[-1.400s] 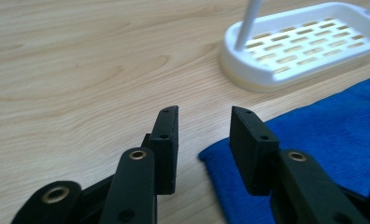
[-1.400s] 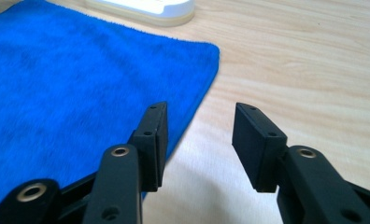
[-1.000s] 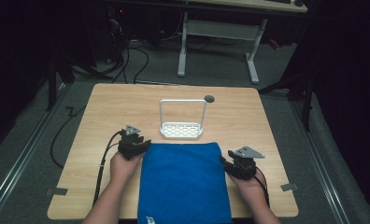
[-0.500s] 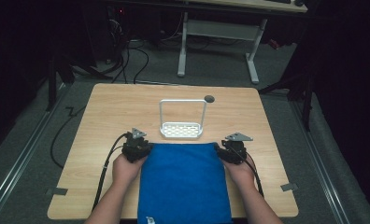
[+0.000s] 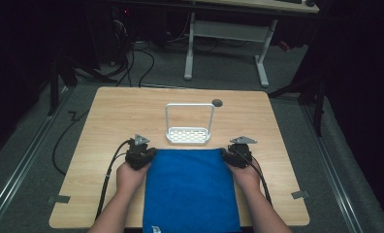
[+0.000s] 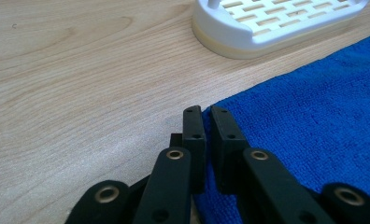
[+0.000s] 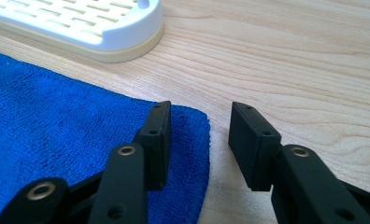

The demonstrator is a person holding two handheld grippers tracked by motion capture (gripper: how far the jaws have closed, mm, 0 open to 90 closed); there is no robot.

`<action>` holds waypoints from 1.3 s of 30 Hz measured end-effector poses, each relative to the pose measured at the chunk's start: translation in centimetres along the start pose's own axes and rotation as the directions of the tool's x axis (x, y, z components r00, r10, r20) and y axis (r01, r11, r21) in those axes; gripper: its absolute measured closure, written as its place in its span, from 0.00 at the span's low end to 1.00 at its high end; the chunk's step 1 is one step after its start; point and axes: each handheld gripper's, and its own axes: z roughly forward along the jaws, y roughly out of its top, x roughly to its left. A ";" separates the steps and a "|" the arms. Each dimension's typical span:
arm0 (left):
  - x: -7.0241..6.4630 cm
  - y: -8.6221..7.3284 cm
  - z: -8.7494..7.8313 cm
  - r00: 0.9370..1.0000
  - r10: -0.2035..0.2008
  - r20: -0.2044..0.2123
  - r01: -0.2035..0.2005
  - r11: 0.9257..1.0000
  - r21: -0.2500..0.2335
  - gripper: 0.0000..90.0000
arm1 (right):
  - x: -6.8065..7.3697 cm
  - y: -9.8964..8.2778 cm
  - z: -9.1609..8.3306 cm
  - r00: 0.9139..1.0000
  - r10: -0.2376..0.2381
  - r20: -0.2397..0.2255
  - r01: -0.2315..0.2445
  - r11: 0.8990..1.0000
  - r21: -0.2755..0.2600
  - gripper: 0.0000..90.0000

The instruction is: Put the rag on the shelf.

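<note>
- Spread flat on the near half of the pale wooden table (image 5: 107,121): one bright blue terry cloth (image 5: 190,189), rectangular, its far edge just short of a white slotted plastic rack with a tall wire loop handle (image 5: 187,135).
- Judged soft, limp and light; likely to drape and sag as soon as lifted, with no stiffness to carry its own shape. Fuzzy pile should give the pads good friction, so slipping looks unlikely; nothing fragile about it.
- Best held at the two far corners, one per tool, pinching the edge thickness only, so the sheet hangs or folds evenly.
- Left gripper (image 6: 206,114) at the far left corner of the cloth (image 6: 314,126): jaws have just been closing and now stand almost together over the corner's edge; whether fabric is truly nipped between the pads cannot be told.
- Right gripper (image 7: 199,121) at the far right corner (image 7: 80,135): jaws have just been closing yet remain apart, one pad over the cloth, the other over bare wood, the corner edge between them, nothing pressed.
- Count: one cloth, one rack, two grippers, one table, one small dark round spot (image 5: 217,102) on the tabletop beyond the rack.
</note>
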 end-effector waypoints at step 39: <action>-2.4 -0.1 -5.7 0.999 0.035 -0.018 -0.039 0.965 -0.261 0.97 | 1.5 -0.7 -7.9 0.998 -0.034 -0.053 0.013 0.934 -0.357 0.98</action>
